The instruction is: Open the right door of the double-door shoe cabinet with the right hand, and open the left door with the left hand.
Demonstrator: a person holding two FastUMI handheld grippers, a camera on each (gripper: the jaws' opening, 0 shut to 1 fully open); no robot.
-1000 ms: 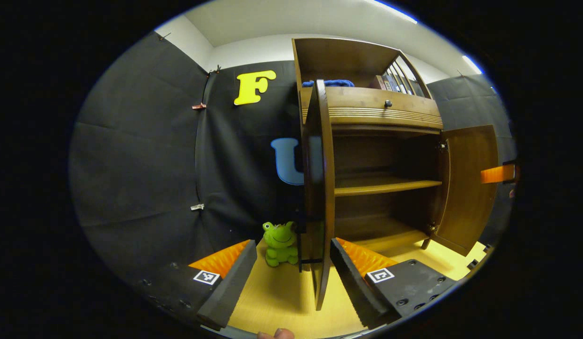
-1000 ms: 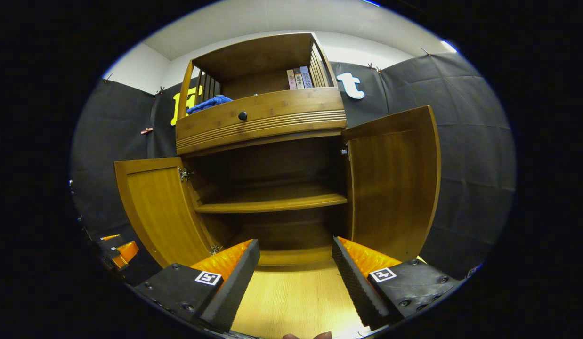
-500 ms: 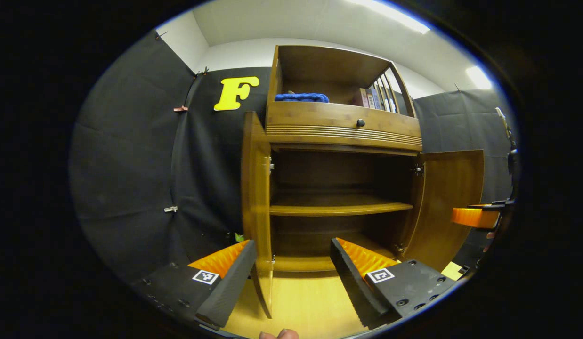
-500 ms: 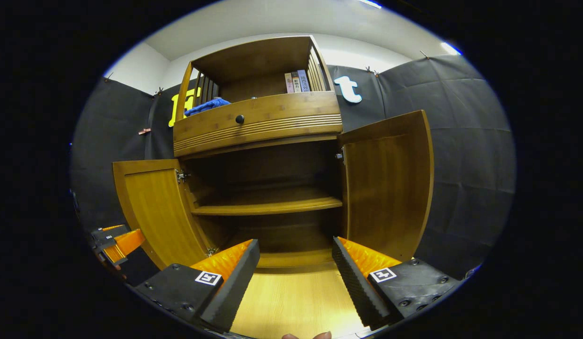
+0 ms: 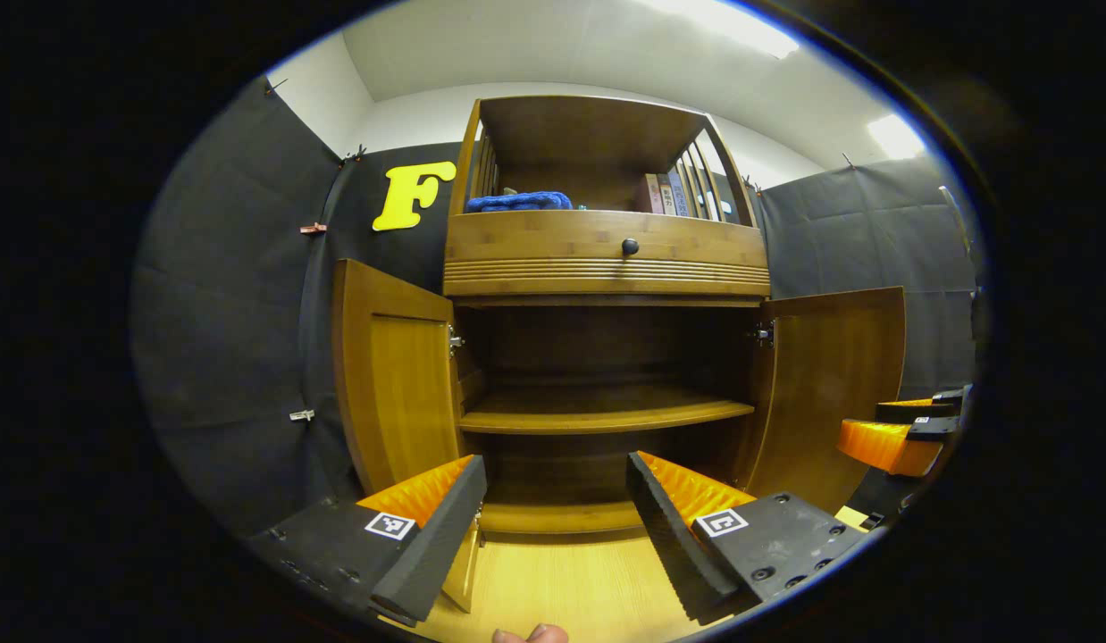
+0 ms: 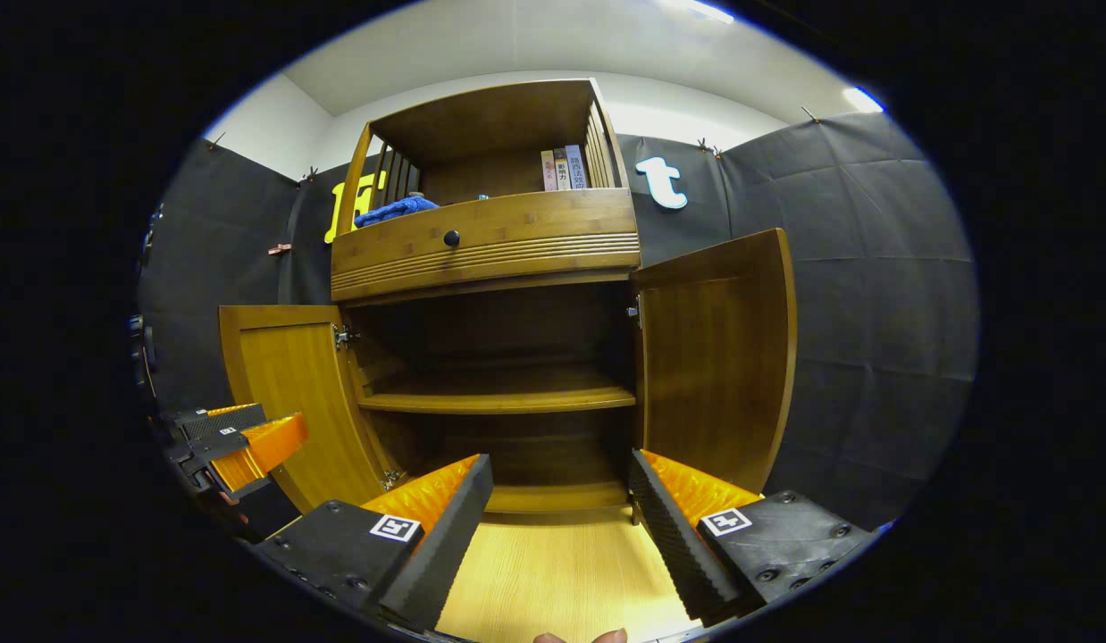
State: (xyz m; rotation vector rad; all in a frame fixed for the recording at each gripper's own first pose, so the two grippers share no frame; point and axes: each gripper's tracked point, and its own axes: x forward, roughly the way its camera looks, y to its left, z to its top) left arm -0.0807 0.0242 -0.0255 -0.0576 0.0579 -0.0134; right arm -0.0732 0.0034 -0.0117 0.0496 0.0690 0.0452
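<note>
Shoe cabinet: both doors swung open; L gripper & R gripper fingers spread, holding nothing.

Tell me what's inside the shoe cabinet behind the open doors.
Inside the shoe cabinet: one bare wooden shelf and a bare bottom board. No shoes visible; the dark back corners are hard to see.

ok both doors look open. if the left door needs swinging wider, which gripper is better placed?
Left. Its fingers sit open beside the left door, whose lower edge is next to them. The right gripper faces the shelf nearer the right door.
</note>
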